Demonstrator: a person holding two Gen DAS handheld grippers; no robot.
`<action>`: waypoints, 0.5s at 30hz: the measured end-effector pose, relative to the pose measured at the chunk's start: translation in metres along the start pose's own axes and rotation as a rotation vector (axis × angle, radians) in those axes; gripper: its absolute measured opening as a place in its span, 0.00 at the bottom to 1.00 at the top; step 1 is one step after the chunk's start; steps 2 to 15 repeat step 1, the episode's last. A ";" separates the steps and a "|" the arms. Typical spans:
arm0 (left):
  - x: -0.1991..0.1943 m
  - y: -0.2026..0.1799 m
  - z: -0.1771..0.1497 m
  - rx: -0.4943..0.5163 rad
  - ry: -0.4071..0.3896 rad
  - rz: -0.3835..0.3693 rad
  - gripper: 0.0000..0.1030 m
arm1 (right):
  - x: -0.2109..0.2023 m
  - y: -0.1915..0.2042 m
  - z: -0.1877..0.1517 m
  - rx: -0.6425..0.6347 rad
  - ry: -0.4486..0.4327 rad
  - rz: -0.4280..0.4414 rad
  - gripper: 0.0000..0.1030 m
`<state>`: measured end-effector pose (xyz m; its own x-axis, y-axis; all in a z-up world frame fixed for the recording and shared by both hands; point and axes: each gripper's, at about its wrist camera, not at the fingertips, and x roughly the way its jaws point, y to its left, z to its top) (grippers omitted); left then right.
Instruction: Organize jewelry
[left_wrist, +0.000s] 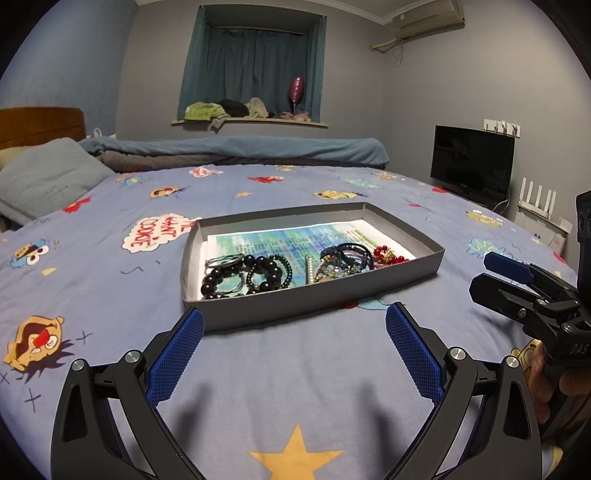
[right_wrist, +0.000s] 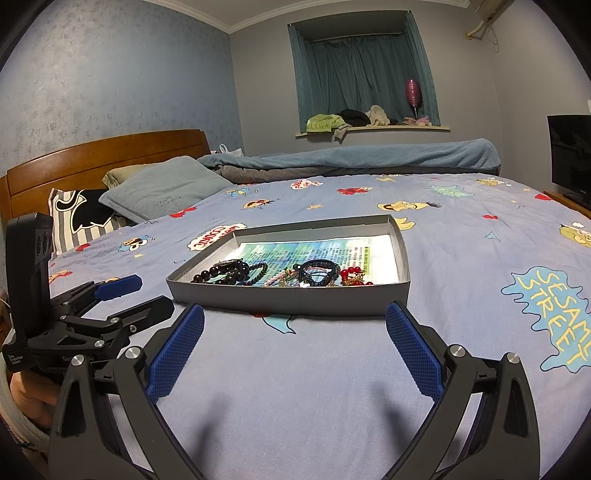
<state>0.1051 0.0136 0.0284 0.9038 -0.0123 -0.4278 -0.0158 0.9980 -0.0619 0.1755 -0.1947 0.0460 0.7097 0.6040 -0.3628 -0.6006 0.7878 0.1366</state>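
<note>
Shallow grey cardboard tray (left_wrist: 310, 299) on a cartoon-print blue bedsheet (left_wrist: 295, 387), beaded bracelets (left_wrist: 255, 271) heaped inside — left gripper (left_wrist: 294, 334) and right gripper (right_wrist: 295, 332) just short of it, jaws wide, empty.

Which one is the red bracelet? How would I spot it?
Find the shallow grey tray on the cartoon bedsheet. The jewelry lies along its near wall; the red bead bracelet sits at the far right end, the only bright red piece beside dark ones.
</note>
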 end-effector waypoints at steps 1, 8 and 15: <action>-0.001 0.001 -0.001 0.000 0.000 0.000 0.95 | 0.000 0.000 0.000 0.000 0.000 0.000 0.95; -0.001 0.001 -0.001 0.000 0.000 0.000 0.95 | 0.000 0.000 0.000 0.000 0.000 0.000 0.95; -0.001 0.001 -0.001 0.000 0.000 0.000 0.95 | 0.000 0.000 0.000 0.000 0.000 0.000 0.95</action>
